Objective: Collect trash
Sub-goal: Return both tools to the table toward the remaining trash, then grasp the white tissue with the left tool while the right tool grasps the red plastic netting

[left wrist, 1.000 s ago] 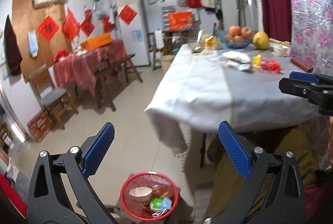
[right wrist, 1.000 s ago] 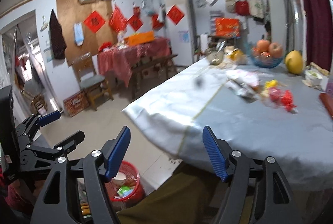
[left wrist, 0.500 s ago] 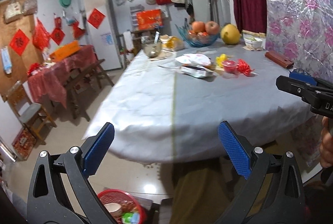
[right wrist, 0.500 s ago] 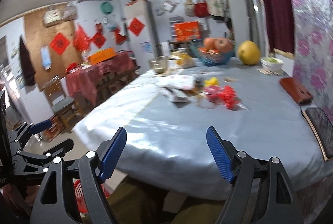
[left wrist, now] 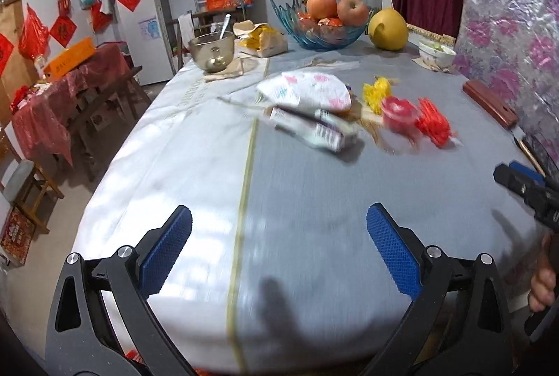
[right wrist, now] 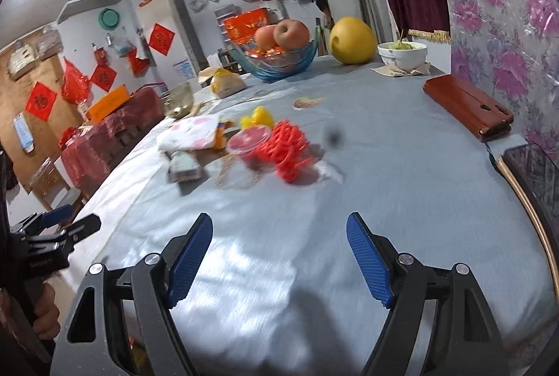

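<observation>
- Over the near edge of the worktop (left wrist: 314,187): left tool (left wrist: 279,250) and right tool (right wrist: 279,257) both released, jaws wide, nothing held.
- Judged step: the approach, no piece of trash picked yet.
- Mid-worktop, well ahead of both tools: trash pile, with crumpled white wrapper (left wrist: 307,89), flat packet (left wrist: 311,128), red cup (right wrist: 249,140), red plastic scrap (right wrist: 288,149), yellow scrap (right wrist: 256,119).
- Next move, probably: reach forward, centre one piece between the jaws, clench.
- Packet print too blurred to read; far red wall squares (right wrist: 161,39) carry characters, illegible.

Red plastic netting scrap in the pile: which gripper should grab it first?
Right, probably. The red plastic netting lies almost straight ahead of the open right gripper; from the open left gripper it sits far right, beyond the flattened carton.
</observation>
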Available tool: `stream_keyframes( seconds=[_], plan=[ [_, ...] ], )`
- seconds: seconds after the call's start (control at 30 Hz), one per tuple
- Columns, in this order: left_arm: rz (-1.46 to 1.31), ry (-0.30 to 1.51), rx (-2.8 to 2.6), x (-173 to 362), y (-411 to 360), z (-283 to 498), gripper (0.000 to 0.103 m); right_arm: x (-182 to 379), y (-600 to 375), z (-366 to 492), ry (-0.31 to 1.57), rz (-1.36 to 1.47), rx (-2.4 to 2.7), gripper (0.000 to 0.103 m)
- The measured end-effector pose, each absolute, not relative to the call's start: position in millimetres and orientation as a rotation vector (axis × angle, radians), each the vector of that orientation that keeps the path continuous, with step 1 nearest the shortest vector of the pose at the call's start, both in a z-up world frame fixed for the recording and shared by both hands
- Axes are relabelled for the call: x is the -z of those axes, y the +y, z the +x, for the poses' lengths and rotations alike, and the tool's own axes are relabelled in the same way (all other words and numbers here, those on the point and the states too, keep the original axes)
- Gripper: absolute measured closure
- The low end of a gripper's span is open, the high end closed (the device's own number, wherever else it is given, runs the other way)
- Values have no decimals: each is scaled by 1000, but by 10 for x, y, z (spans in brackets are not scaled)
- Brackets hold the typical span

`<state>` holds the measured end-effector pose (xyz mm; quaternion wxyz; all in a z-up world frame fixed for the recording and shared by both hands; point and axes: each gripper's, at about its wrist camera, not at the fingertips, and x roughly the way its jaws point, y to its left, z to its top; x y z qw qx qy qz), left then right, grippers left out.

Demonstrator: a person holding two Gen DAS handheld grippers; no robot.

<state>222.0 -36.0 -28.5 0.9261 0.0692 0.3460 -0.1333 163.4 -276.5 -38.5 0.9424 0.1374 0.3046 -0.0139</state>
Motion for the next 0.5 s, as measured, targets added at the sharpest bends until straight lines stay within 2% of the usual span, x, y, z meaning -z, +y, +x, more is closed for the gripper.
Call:
stream_keyframes(
  seconds=[0.5],
  plan=[
    [146, 732, 303, 288, -1000, 3686, 7, 381, -3018, 2216, 610, 306, 20, 25]
  ],
)
